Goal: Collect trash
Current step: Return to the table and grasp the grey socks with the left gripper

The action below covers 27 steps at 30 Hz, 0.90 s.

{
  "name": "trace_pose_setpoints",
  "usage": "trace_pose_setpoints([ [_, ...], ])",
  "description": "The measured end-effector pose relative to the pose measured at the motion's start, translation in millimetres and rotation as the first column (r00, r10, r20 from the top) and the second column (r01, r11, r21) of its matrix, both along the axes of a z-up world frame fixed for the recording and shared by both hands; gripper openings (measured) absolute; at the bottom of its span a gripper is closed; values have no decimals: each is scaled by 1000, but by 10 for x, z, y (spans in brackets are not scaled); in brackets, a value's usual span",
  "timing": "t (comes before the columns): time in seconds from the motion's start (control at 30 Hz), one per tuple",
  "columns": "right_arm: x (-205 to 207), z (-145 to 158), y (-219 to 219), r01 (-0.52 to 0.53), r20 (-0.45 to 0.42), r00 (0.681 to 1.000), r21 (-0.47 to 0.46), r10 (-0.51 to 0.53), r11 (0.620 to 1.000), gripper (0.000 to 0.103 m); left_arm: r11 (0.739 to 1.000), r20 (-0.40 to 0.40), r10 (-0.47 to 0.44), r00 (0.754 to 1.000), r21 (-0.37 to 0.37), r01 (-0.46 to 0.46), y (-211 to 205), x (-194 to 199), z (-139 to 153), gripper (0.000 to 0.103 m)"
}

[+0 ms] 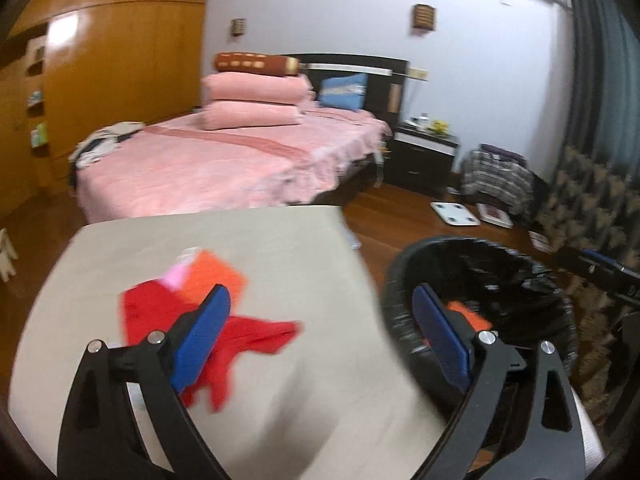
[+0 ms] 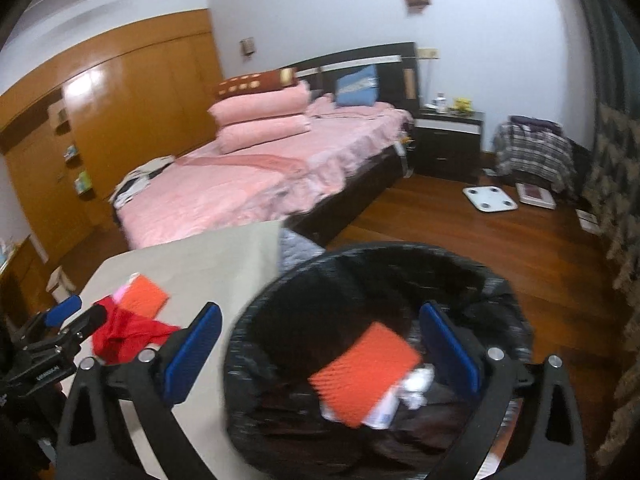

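Left gripper was pitched down over the beige table, jaws spread wide, nothing between the pads. Its left pad overlapped the red crumpled wrapper; whether it touched is unclear from the blur. Orange packet and a pink scrap lay just beyond that pad, on the table. Its right pad hung over the rim of the black-lined bin, which stood off the table's right edge.

Right gripper was also tilted down, jaws fully apart, straddling the bin's mouth: left pad over the table edge, right pad over the bin. An orange ribbed packet sat between the pads but clear of both, in the bin on top of white crumpled paper. Can't tell if it was resting or falling, as it was blurred.

In the right wrist view the left gripper showed far left of the right gripper, at the red wrapper.
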State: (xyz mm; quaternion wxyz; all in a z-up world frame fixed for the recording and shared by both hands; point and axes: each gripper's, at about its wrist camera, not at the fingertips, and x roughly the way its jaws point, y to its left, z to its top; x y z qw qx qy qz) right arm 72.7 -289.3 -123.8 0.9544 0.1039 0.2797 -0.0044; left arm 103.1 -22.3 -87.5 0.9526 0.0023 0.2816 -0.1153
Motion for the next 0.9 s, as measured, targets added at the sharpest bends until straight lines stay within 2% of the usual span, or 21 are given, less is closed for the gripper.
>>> trace_pose_setpoints([
  [0.27,232,-101,974,-198,11,980,-23,198,980,97,985,-6,166,986,45,-165,793,-83,-92,90],
  [0.43,383,-272,1419,-264,-7,964,-30,264,964,97,970,-35,238,971,65,-235,1182,-74,-236,87],
  [0.67,560,-542,1808,-294,-61,955,-38,291,955,97,963,-122,266,956,70,-259,1490,10,-511,78],
  [0.9,598,-695,1927,-303,-103,950,-61,296,951,97,966,-207,257,944,64,-249,1583,87,-827,69],
])
